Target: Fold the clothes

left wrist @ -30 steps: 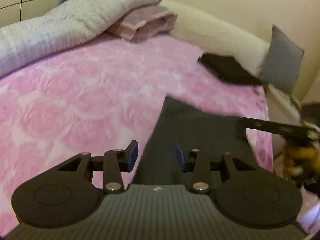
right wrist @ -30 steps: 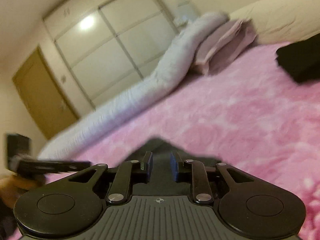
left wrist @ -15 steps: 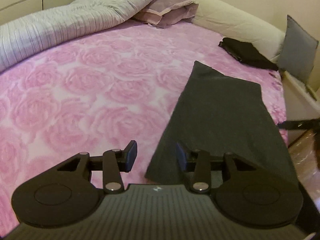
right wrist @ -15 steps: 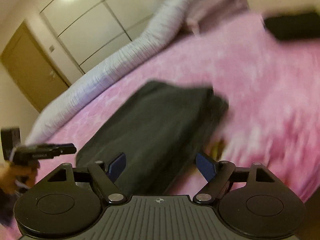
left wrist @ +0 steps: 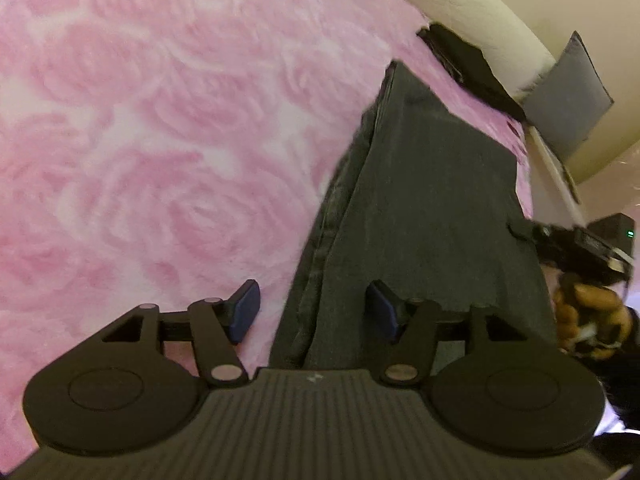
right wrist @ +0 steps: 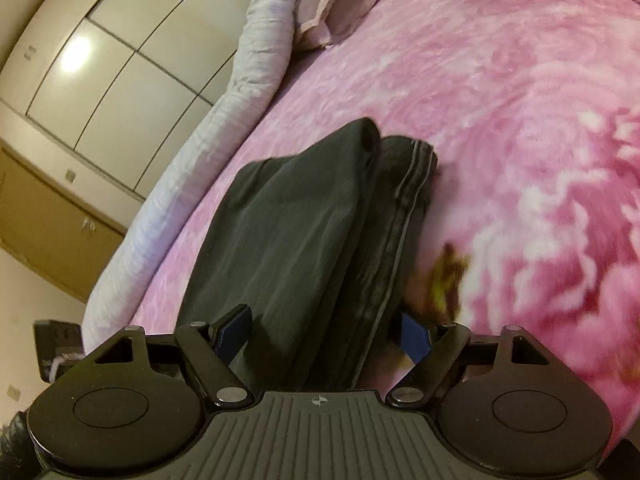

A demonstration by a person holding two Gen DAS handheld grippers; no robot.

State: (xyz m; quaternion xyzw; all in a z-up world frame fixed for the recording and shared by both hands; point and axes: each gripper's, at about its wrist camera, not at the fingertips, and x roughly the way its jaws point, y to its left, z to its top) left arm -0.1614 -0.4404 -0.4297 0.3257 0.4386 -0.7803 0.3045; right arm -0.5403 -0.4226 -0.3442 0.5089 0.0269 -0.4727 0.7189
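dark cloth (left wrist: 432,208): a long folded dark grey piece is laid on the pink rose blanket (left wrist: 160,140); it is seen in the middle and right of the left wrist view, and in the middle of the right wrist view (right wrist: 304,240), with a seamed edge along its right side.
left gripper (left wrist: 314,312): the jaws are spread wide at the bottom of the frame; nothing is held; the near end of the cloth is seen between the blue pads (left wrist: 244,312).
right gripper (right wrist: 320,334): the jaws are spread wide too; the near end of the cloth is seen between them, not pinched.
black pile (left wrist: 468,68): it is seen at the upper right, near the cream bolster (left wrist: 460,4).
grey pillow (left wrist: 568,100): it is leaned at the right edge.
rolled quilt (right wrist: 200,132): it is laid along the left side of the bed.
wardrobe doors (right wrist: 100,52): they are seen at the upper left.
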